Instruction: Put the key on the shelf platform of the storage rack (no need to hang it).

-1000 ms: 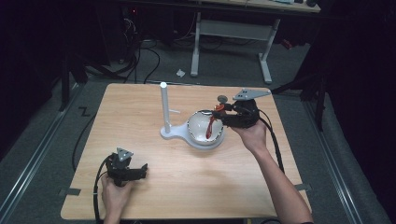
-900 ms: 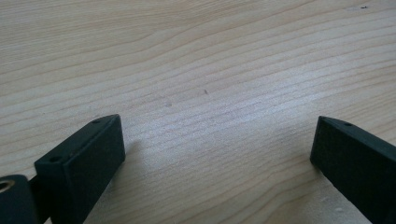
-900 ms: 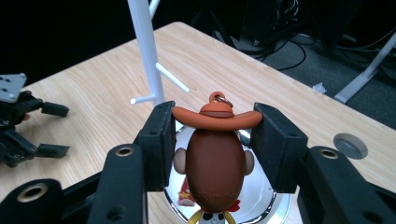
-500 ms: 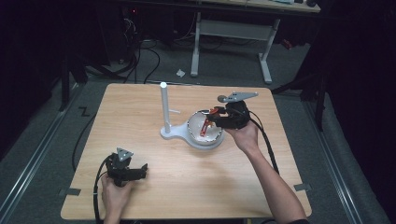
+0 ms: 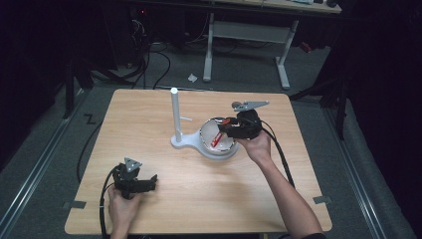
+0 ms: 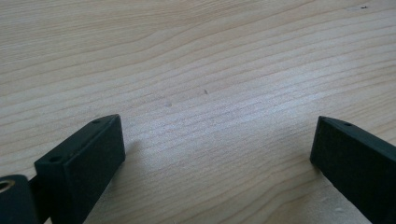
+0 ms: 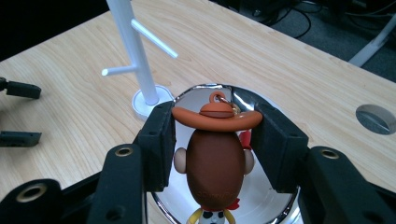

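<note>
My right hand-held gripper pinches the cowboy figure by its hat brim above the silver bowl. My left hand-held gripper, jaws spread, rests on the desk.

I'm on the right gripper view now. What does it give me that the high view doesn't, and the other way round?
Right gripper view alone: the toy figure in detail, with its orange hat, a small ring on top, and both jaws pressed against the hat brim. High view alone: the left gripper resting low on the table, jaws apart, plus the person's forearms and the floor around. Both: the right gripper over the shiny bowl beside the white peg stand.
</note>
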`<action>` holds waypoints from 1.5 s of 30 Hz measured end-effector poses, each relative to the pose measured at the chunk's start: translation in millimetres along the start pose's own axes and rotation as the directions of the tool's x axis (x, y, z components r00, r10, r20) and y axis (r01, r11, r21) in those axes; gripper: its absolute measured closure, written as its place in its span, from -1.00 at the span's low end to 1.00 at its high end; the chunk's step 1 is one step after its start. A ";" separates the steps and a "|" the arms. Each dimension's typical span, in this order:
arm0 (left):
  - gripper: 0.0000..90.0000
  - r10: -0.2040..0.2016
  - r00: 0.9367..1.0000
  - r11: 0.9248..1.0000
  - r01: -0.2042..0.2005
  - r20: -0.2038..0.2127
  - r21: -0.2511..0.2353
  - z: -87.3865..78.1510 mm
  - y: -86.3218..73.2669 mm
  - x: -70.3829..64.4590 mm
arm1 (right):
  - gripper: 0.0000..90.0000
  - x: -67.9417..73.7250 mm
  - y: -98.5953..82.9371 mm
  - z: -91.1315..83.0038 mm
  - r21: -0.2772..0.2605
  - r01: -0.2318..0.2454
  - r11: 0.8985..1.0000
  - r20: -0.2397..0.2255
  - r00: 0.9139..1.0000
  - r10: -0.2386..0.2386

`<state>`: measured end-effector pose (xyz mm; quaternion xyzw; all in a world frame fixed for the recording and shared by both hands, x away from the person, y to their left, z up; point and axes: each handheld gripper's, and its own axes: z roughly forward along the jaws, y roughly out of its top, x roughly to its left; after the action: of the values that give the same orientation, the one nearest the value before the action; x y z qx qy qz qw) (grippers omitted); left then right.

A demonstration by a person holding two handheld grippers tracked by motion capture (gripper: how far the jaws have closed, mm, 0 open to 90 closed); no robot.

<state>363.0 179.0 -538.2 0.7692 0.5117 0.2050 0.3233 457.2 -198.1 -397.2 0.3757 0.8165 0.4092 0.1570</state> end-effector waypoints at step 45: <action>-0.92 0.001 1.000 1.000 -0.001 0.000 0.000 -0.1 0.0 -0.1 | -0.14 -10.9 -25.4 36.0 0.071 -0.048 0.996 0.044 0.998 0.045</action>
<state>362.9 178.9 -538.2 0.7693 0.5114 0.2050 0.3235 472.4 -196.1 -439.9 0.4086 0.8182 0.3751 0.1511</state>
